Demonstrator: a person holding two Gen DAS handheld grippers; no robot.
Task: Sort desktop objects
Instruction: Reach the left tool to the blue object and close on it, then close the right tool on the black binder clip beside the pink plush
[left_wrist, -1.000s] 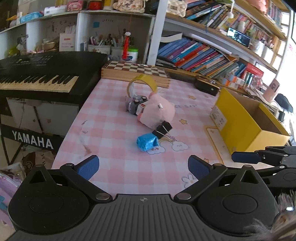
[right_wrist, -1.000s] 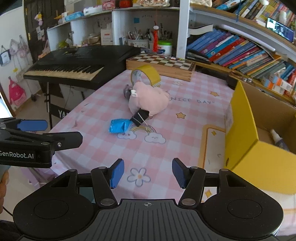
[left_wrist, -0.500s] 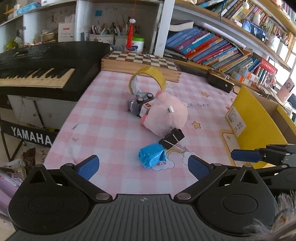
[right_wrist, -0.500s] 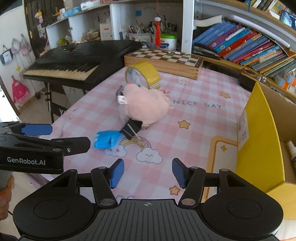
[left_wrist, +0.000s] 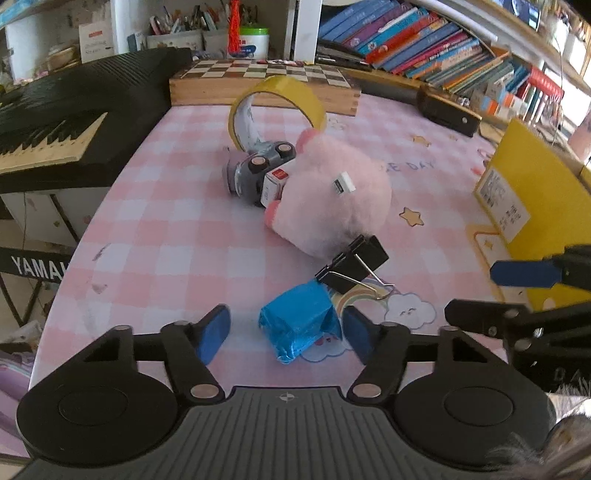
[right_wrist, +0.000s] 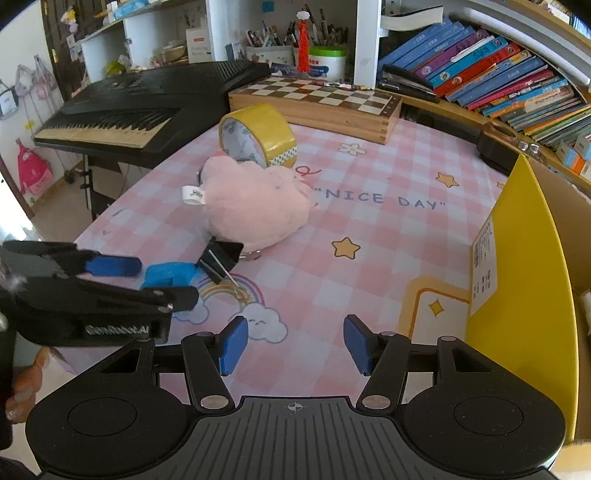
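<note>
On the pink checked worktop (left_wrist: 155, 236) the left claw (left_wrist: 284, 334) reaches around a small blue wrapped packet (left_wrist: 299, 326). Its jaws have just been closing; the packet sits between the blue pads (left_wrist: 212, 334), the right pad looks very near to it, the left pad is clearly apart, so it is not yet clamped. A black binder clip (left_wrist: 352, 267) touches the packet's far side and lies against a pink plush toy (left_wrist: 332, 206). Behind the toy are a grey toy car (left_wrist: 255, 173) and a yellow tape roll (left_wrist: 280, 99). The right claw (right_wrist: 293, 345) hovers half apart with nothing inside, beside a yellow cardboard box (right_wrist: 517, 288).
</note>
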